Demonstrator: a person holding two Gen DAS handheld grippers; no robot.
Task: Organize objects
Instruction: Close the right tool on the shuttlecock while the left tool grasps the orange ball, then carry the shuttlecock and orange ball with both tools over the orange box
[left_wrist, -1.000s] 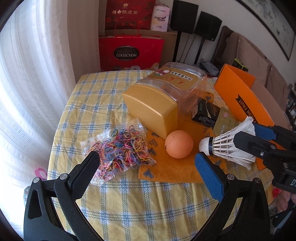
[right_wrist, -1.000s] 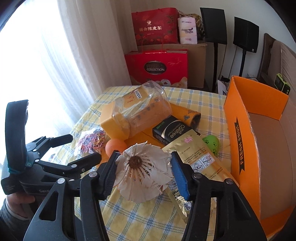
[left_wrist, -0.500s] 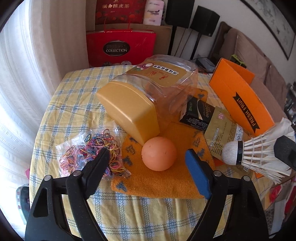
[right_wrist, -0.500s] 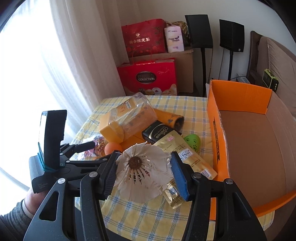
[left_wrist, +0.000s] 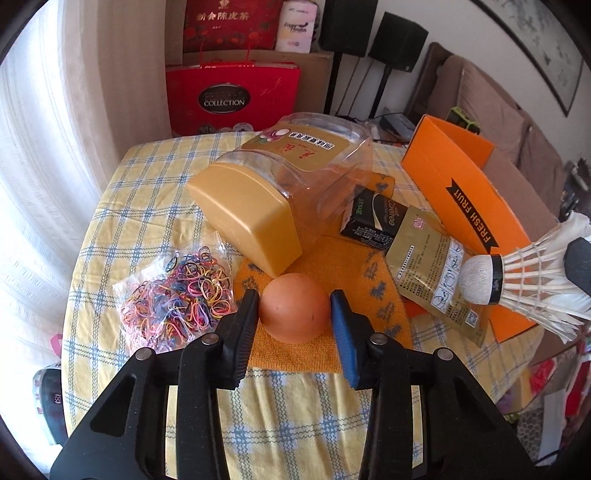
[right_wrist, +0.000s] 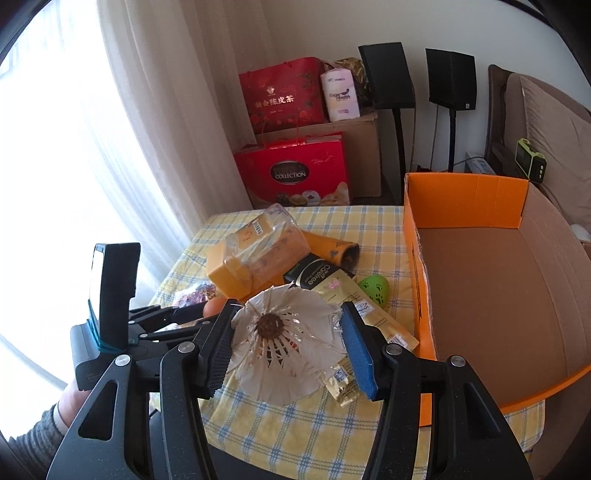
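- Left gripper jaws closing around orange ball on the knitted cloth; contact unclear.
- Right gripper clamped on shuttlecock.
- Orange box at two o'clock, bare inside.
- Jar, band bag, packets at twelve o'clock unsorted; most work left.

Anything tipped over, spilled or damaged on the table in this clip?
The big clear jar with the gold lid lies on its side across the orange cloth rather than standing. It looks empty and nothing has spilled. The shuttlecock's feathers look frayed and uneven. Otherwise the table is just cluttered.
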